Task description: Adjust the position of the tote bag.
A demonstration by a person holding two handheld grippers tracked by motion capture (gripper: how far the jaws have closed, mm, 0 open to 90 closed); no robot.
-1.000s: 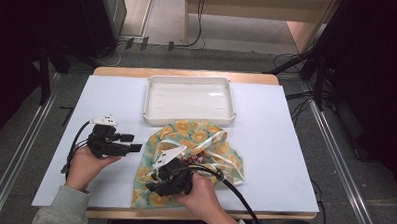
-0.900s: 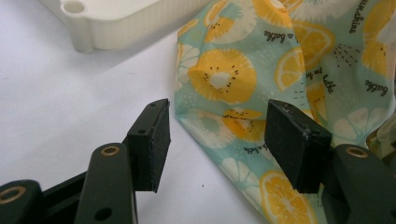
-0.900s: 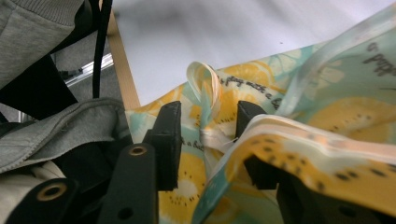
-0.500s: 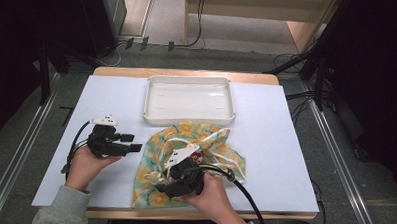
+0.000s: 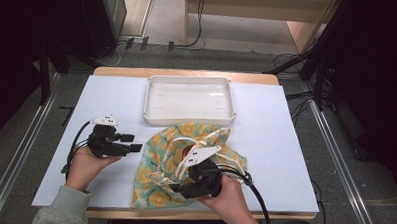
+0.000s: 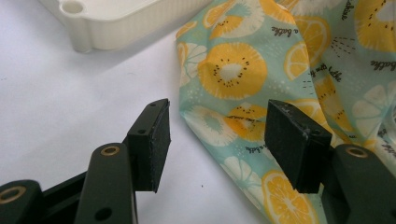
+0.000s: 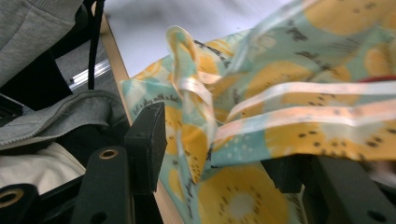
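A drawstring cloth bag (image 5: 163, 153) printed with yellow citrus slices on pale green lies crumpled on the white mat, its pale cords (image 5: 180, 160) looped on top. My left gripper (image 5: 136, 143) rests at the bag's left edge, open; in the left gripper view the bag's edge (image 6: 233, 70) lies between the pads of my left gripper (image 6: 217, 121) without being pressed. My right gripper (image 5: 175, 189) sits at the bag's near edge. Its jaws have just been opening. In the right gripper view, loose cloth (image 7: 243, 196) and ribbons (image 7: 303, 88) drape between the jaws of my right gripper (image 7: 215, 149) and over the right one.
An empty white tray (image 5: 151, 101) stands just beyond the bag, its corner (image 6: 116, 23) close to my left gripper. The table's wooden near edge (image 5: 270, 214) runs right below my right hand. A grey sleeve (image 7: 46, 121) is beside the right jaws.
My right hand has slid to the right along the bag's near edge, and the cords on top have shifted. The left hand has stayed where it was.
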